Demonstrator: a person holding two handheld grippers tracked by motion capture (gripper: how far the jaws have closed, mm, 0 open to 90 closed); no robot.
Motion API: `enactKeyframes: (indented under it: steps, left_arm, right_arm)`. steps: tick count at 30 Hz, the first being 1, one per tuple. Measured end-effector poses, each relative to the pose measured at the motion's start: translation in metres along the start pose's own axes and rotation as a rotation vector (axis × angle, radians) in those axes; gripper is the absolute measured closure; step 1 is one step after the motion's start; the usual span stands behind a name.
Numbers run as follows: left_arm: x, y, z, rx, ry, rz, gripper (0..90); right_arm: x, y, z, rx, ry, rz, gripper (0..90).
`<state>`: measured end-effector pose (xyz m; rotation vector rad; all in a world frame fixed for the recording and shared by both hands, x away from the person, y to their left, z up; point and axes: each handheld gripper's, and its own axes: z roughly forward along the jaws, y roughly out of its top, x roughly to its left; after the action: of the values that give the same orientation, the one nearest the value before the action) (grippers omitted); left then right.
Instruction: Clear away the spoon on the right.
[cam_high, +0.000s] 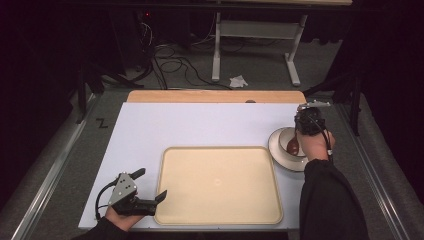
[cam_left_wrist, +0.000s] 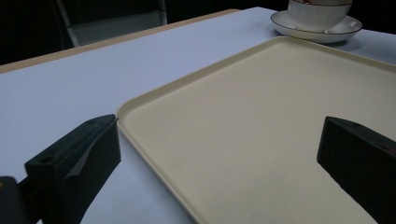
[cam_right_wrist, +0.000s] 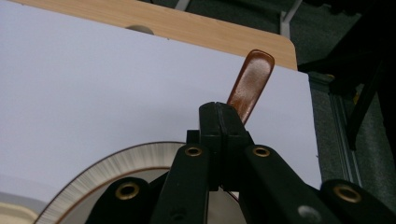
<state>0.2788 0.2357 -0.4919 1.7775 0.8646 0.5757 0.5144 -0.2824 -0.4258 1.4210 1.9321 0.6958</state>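
Right tool (cam_right_wrist: 223, 122) is clamped fully on the brown spoon (cam_right_wrist: 250, 84) handle, over the bowl (cam_high: 290, 141) on its saucer (cam_high: 280, 152). Left tool (cam_high: 150, 187) rests open beside the tray (cam_high: 170, 200). Risk: the glossy handle could pivot or slip during lifting.

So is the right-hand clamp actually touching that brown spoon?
Touching. In the right gripper view the right gripper has its black jaws pressed together on the brown spoon, whose handle sticks out past the tips with no gap.
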Motion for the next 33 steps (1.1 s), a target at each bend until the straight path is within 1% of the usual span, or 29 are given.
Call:
enactKeyframes:
  steps: [2,3,4,5,6,8,11,12,13,14,15,19,21,23,25,28,32,33]
  left_arm:
    - [0.000,0.000,-0.001,-0.005,0.003,0.000,0.2]
    - [0.000,0.000,-0.001,-0.005,0.004,0.001,0.2]
    - [-0.001,0.001,-0.002,-0.007,0.004,0.000,0.2]
    - [-0.001,0.001,-0.001,-0.008,0.003,0.001,0.2]
    - [-0.001,0.001,-0.001,-0.007,0.002,0.002,0.2]
    - [-0.002,0.001,0.000,-0.003,-0.001,0.004,0.2]
    - [-0.001,0.001,0.000,-0.004,-0.001,0.006,0.2]
    - [-0.001,0.000,0.000,-0.004,0.001,0.005,0.2]
    - [0.000,0.000,-0.001,-0.004,0.001,0.004,0.2]
    - [0.000,0.000,-0.001,-0.004,0.002,0.002,0.2]
    - [0.001,0.000,-0.001,-0.004,0.005,0.001,0.2]
    - [0.000,0.000,-0.002,-0.005,0.006,0.004,0.2]
    - [0.000,0.000,-0.002,-0.003,0.006,0.010,0.2]
    - [-0.002,0.001,-0.001,-0.002,0.002,0.013,0.3]
    - [-0.002,0.001,0.000,0.003,0.002,0.019,0.3]
    - [-0.003,0.002,0.001,0.005,0.004,0.024,0.3]
    - [-0.003,0.002,0.000,0.005,0.008,0.022,0.6]
    - [-0.003,0.002,0.001,0.005,0.009,0.022,0.6]
  right_arm:
    - [-0.004,-0.003,-0.001,0.010,-0.005,0.014,90.0]
    - [-0.006,-0.003,-0.003,-0.006,0.014,0.030,90.0]
    - [-0.006,-0.003,-0.003,-0.006,0.014,0.030,90.0]
    - [-0.002,-0.002,-0.005,-0.031,0.030,0.008,90.0]
    - [-0.002,-0.002,-0.005,-0.031,0.030,0.008,90.0]
    - [0.002,0.000,-0.004,-0.028,0.036,-0.007,90.0]
    - [0.006,0.000,0.003,0.001,0.021,-0.025,90.0]
    - [0.005,-0.001,0.006,0.018,0.007,-0.027,90.0]
    - [0.001,-0.003,0.007,0.033,-0.005,-0.024,90.0]
    - [0.001,-0.003,0.007,0.033,-0.005,-0.024,90.0]
    - [-0.002,-0.004,0.006,0.037,-0.013,-0.015,90.0]
    - [-0.016,-0.012,-0.003,0.055,-0.041,-0.006,90.0]
    - [-0.022,-0.016,-0.009,0.052,-0.054,-0.006,90.0]
    - [-0.031,-0.028,-0.021,0.060,-0.064,-0.004,90.0]
    - [-0.033,-0.031,-0.024,0.058,-0.066,-0.005,90.0]
    - [-0.041,-0.046,-0.035,0.073,-0.070,0.004,90.0]
    - [-0.048,-0.059,-0.049,0.059,-0.055,0.034,90.0]
    - [-0.049,-0.062,-0.053,0.054,-0.052,0.032,90.0]
